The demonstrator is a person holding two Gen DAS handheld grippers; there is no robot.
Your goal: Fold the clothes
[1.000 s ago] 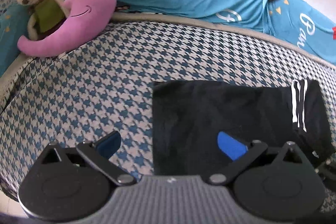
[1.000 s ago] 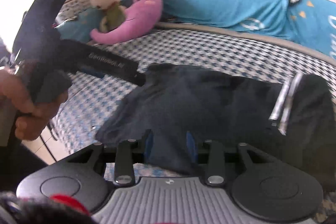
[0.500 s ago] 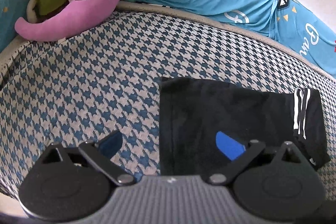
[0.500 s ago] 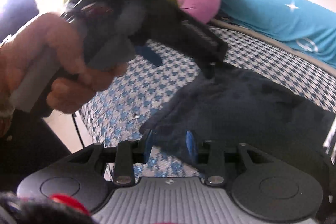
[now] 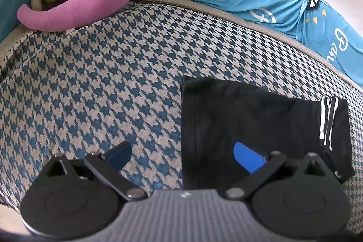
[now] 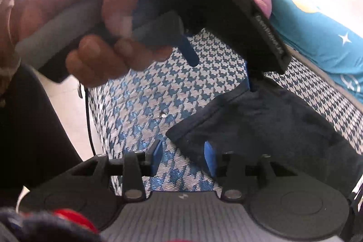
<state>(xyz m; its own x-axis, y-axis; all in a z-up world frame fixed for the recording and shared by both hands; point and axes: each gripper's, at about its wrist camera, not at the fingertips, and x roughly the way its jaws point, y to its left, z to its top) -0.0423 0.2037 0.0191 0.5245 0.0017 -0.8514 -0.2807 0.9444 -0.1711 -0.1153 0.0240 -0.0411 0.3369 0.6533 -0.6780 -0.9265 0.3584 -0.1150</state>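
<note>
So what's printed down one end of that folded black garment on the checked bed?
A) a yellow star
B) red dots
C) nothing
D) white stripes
D: the folded black garment on the blue-and-grey houndstooth bed cover carries narrow white stripes at its right end, in the left wrist view.

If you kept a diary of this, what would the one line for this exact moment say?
task: fold clothes | left gripper: open, over edge of black garment | right gripper: open, at garment corner | garment flat on houndstooth bed
</note>
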